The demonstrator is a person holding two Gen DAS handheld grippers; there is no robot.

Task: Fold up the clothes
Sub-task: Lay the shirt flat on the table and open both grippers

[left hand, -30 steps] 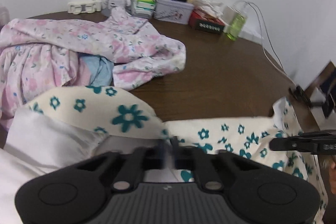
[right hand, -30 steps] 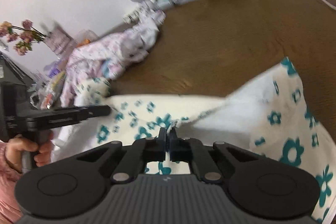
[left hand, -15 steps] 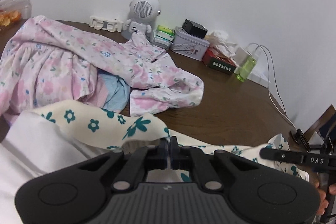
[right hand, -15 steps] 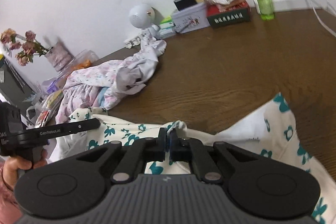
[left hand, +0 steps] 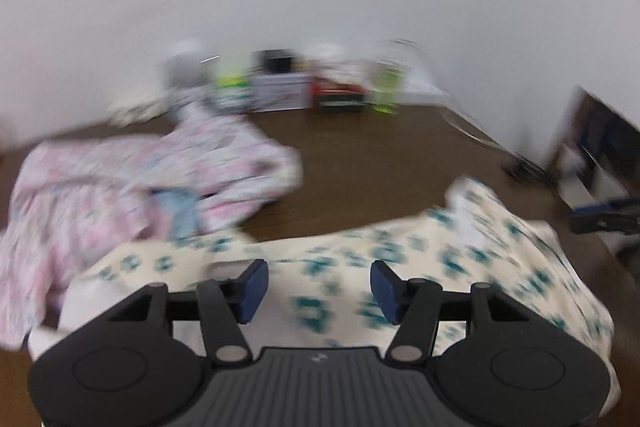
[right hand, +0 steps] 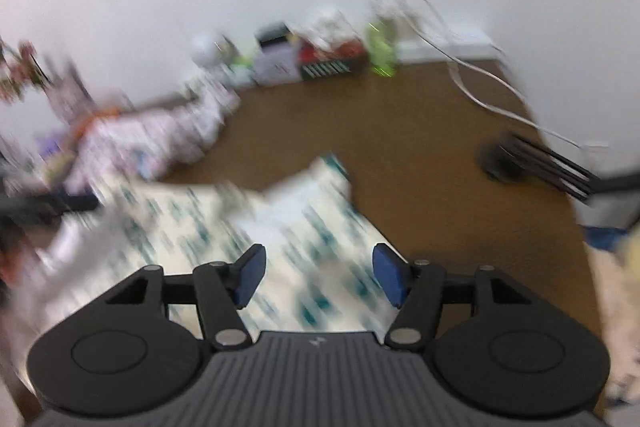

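the left tool and right tool are both opening, pads gripping nothing; the cream garment with teal flowers is lying on the brown table beneath them.

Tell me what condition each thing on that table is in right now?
Cream garment with teal flowers: lying on the table, released, partly folded.
Pink floral garment: heaped, unfolded.
Left gripper: jaws opening, nothing pinched.
Right gripper: jaws opening, nothing pinched.
Green bottle: upright by the wall.
White cable: trailing loose over the table.
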